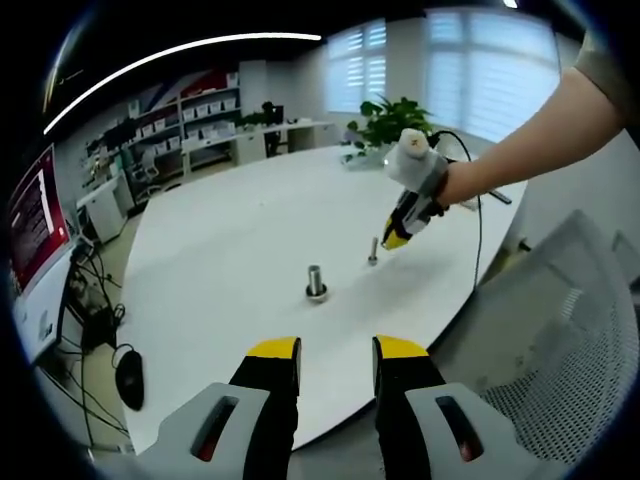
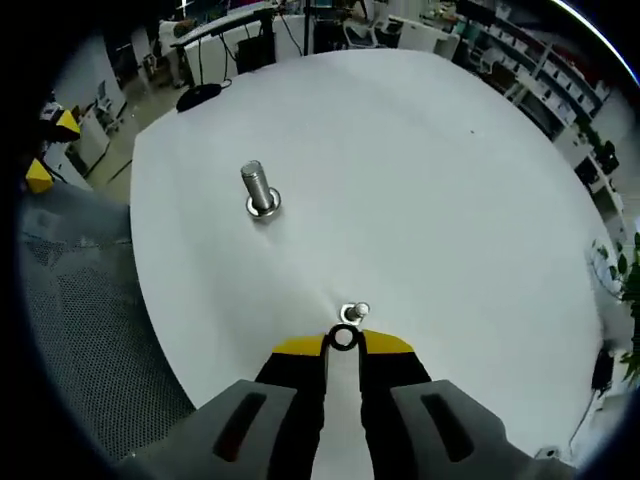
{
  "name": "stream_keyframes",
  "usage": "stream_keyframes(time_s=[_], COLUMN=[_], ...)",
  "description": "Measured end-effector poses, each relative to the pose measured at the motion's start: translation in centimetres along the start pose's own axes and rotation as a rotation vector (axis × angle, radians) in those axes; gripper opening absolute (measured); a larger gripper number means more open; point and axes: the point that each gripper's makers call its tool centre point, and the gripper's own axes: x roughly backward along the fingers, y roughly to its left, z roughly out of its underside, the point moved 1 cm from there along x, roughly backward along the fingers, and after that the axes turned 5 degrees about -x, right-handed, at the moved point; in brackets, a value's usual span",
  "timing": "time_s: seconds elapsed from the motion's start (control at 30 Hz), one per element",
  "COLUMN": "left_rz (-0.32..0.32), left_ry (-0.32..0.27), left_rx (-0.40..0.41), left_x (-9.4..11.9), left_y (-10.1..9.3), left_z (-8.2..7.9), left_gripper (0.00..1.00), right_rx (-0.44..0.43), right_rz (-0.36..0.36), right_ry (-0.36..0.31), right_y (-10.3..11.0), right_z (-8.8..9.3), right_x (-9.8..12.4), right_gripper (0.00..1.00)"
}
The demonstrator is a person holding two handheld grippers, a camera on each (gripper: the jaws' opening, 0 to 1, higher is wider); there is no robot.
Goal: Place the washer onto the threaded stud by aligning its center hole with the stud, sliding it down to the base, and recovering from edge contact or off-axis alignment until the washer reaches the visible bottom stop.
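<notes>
Right claw (image 2: 343,345) pinching washer (image 2: 344,339) flat just over small threaded stud (image 2: 360,312) to line hole with it; left claw (image 1: 336,352) parted, empty, back from surface (image 1: 230,240)

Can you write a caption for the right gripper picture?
Right claw holding the washer just above a small stud.

We are seeing the small stud (image 2: 358,312) partly hiding behind the washer (image 2: 345,339); its threads are blurring.
</notes>
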Motion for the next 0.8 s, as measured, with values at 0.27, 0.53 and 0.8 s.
stream_keyframes(time_s=[0.27, 0.53, 0.8], left_rz=[-0.001, -0.005, -0.007], left_ry=[0.003, 0.008, 0.012], left_rx=[-0.002, -0.002, -0.002], left_x=[0.0, 0.0, -0.1], left_y=[0.0, 0.0, 0.1], left_z=[0.0, 0.1, 0.2], left_gripper=[0.27, 0.27, 0.27], right_rx=[0.027, 0.045, 0.063], right_rz=[0.019, 0.036, 0.049], right_ry=[-0.03, -0.049, -0.04], right_y=[-0.1, -0.4, -0.8], right_z=[-0.7, -1.8, -2.0], right_x=[0.4, 0.1, -0.2], right_gripper=[0.13, 0.13, 0.13])
